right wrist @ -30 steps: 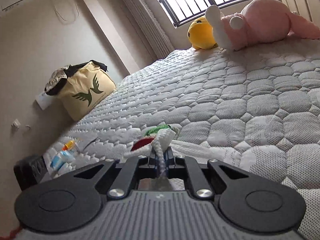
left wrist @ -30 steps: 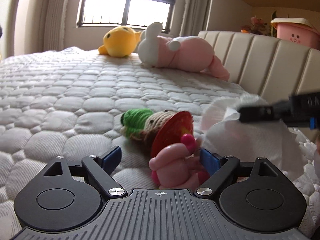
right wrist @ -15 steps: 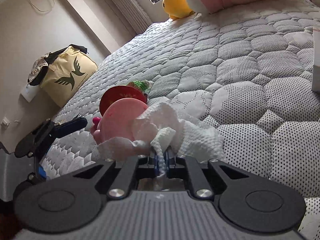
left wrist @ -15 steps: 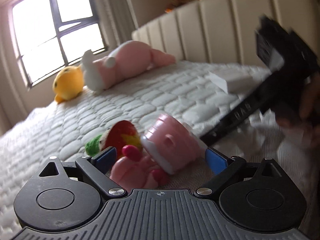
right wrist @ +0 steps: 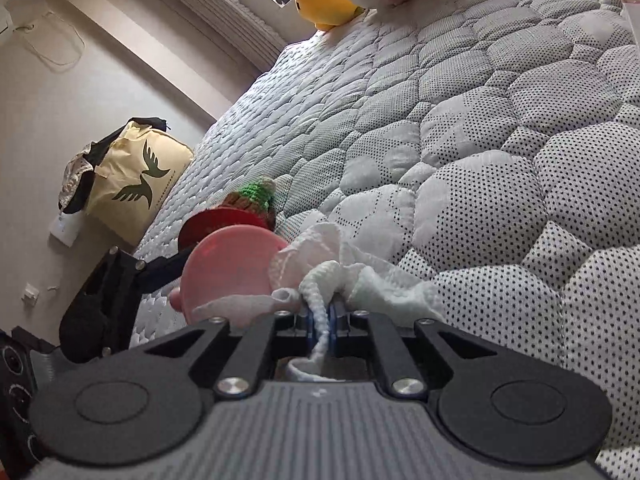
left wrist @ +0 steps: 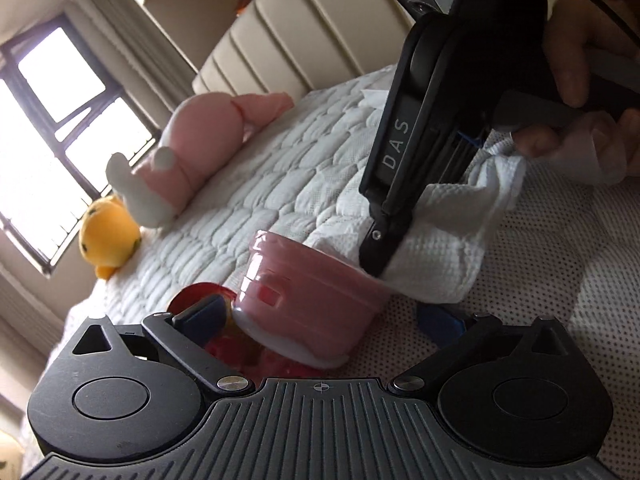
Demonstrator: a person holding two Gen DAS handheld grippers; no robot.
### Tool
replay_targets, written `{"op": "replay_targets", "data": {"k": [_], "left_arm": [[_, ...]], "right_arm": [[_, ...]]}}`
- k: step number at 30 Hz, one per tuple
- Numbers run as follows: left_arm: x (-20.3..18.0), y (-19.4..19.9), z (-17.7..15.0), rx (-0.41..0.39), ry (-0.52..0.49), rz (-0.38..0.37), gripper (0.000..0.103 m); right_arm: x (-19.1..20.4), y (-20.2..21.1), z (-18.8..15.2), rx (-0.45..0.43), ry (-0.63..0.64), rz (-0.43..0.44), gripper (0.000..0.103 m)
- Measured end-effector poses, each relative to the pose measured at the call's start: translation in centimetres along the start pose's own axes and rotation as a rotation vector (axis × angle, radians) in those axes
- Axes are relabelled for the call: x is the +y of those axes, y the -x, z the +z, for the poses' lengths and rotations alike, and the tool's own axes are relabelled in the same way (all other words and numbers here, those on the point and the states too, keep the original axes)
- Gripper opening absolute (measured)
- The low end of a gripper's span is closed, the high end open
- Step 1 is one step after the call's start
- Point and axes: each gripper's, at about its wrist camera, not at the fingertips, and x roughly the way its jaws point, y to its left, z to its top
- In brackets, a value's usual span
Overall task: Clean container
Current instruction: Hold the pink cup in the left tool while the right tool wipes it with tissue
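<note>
Over at nine o'clock in the left wrist view sits a yellow plush toy [left wrist: 107,236] by the window [left wrist: 48,120], and just beside it toward ten o'clock lies a pink plush rabbit [left wrist: 192,148] on the quilted mattress [left wrist: 288,168]. Low in the middle, the left gripper [left wrist: 320,316] has its jaws apart around the pink container [left wrist: 304,300]; the left blue pad [left wrist: 204,312] sits beside the container's base, while the right pad [left wrist: 440,320] stands clear of it, so whether there is a real grip I cannot tell. A red lid [left wrist: 196,294] peeks out behind the left pad. Moving on to one o'clock, the right gripper [left wrist: 378,256] slants down to the container's mouth end, wrapped in a white paper towel [left wrist: 440,248], with a person's hand [left wrist: 584,60] on its handle at two o'clock. Now the right wrist view: at nine o'clock a cream tote bag [right wrist: 132,184] leans by the wall, the left gripper's black body [right wrist: 104,300] shows at eight o'clock, and the container [right wrist: 232,268] faces the camera as a pink disc just left of centre, touching the towel [right wrist: 332,276]. The right gripper [right wrist: 320,320] has its jaws together, clamped on a twisted strand of that towel. Behind the container, a green-and-brown knitted toy [right wrist: 256,196] rests on the mattress.
</note>
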Motion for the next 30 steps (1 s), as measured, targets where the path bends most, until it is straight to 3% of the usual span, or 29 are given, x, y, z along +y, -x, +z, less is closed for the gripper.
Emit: {"op": "replay_targets", "data": {"k": [9,13,17,19,21,24,25,26,27,29,30], "left_arm": [[1.2,-0.5,0.0,-0.042,0.163,-0.063,0.103],[2.0,-0.5,0.7,-0.071,0.268,-0.097,0.103],[2.2,-0.2,1.8,-0.115,0.352,-0.129,0.103],[1.9,-0.3,2.5,-0.129,0.349,-0.148,0.103],[1.0,-0.3,3.1,-0.129,0.303,-0.127,0.103],[0.6,0.6,3.2,-0.13,0.279,-0.11,0.103],[0.6,1.1,3.0,-0.134,0.287,-0.102,0.103],[0.9,1.7,2.7,-0.138,0.303,-0.093,0.103],[1.2,2.6,2.2,-0.141,0.328,-0.08,0.103],[1.8,4.0,1.3,-0.142,0.375,-0.064,0.103],[2.1,4.7,0.8,-0.138,0.403,-0.062,0.103]], "right_arm": [[-4.8,-0.5,0.4,0.047,-0.369,0.381,0.01],[-4.9,0.5,0.1,0.048,-0.389,0.444,0.011],[-4.9,2.2,0.2,0.022,-0.373,0.443,0.011],[-5.0,3.4,0.5,-0.012,-0.351,0.416,0.012],[-4.7,5.0,0.9,-0.06,-0.302,0.335,0.012],[-3.1,7.3,1.6,-0.141,-0.109,0.065,0.014],[-2.3,8.0,1.7,-0.164,-0.028,-0.032,0.018],[-1.3,8.5,1.6,-0.182,0.046,-0.097,0.029],[-0.3,8.9,1.4,-0.196,0.113,-0.132,0.035],[2.1,9.5,0.8,-0.239,0.211,-0.162,0.059],[3.3,9.8,0.4,-0.265,0.257,-0.175,0.065]]}}
